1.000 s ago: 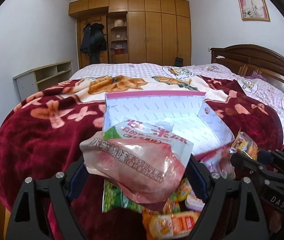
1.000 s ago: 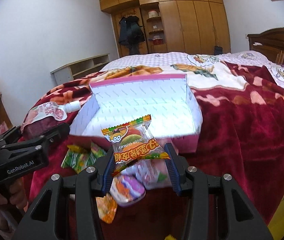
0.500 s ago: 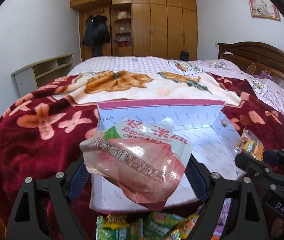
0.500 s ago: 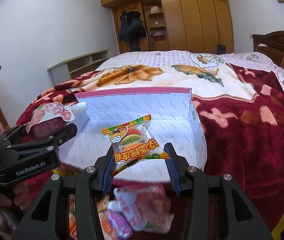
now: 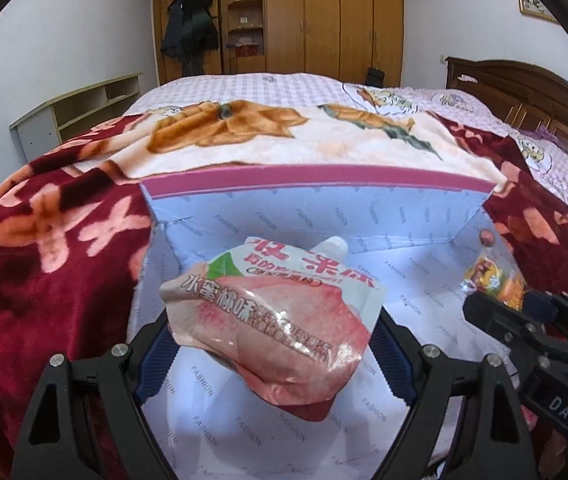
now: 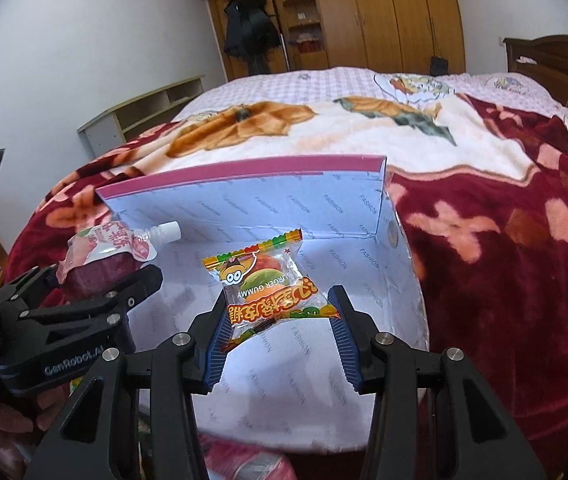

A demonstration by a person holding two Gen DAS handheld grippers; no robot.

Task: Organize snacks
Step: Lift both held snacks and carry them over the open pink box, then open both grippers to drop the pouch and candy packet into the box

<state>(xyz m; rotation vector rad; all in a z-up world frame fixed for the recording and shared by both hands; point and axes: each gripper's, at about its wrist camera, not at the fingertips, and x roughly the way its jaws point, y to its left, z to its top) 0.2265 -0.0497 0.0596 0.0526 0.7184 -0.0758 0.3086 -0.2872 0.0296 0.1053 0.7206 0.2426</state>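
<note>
My left gripper (image 5: 272, 344) is shut on a pink peach jelly pouch (image 5: 272, 312) with a white cap, held above the inside of the open white box (image 5: 316, 216) with a pink rim. The pouch also shows in the right wrist view (image 6: 112, 248), with the left gripper (image 6: 96, 300) at the left. My right gripper (image 6: 280, 320) is shut on a burger gummy packet (image 6: 268, 284), also over the box (image 6: 348, 208). The right gripper (image 5: 524, 320) and the packet (image 5: 492, 280) appear at the right of the left wrist view.
The box lies on a red flowered blanket (image 5: 44, 248) on a bed. More snack packets (image 6: 244, 460) lie on the blanket in front of the box. A wooden headboard (image 5: 532, 92) is at the right, a wardrobe (image 5: 324, 20) behind.
Both grippers have moved forward with their snacks, from above the loose snack pile to over the inside of the box. The pile has dropped out of the left wrist view.
</note>
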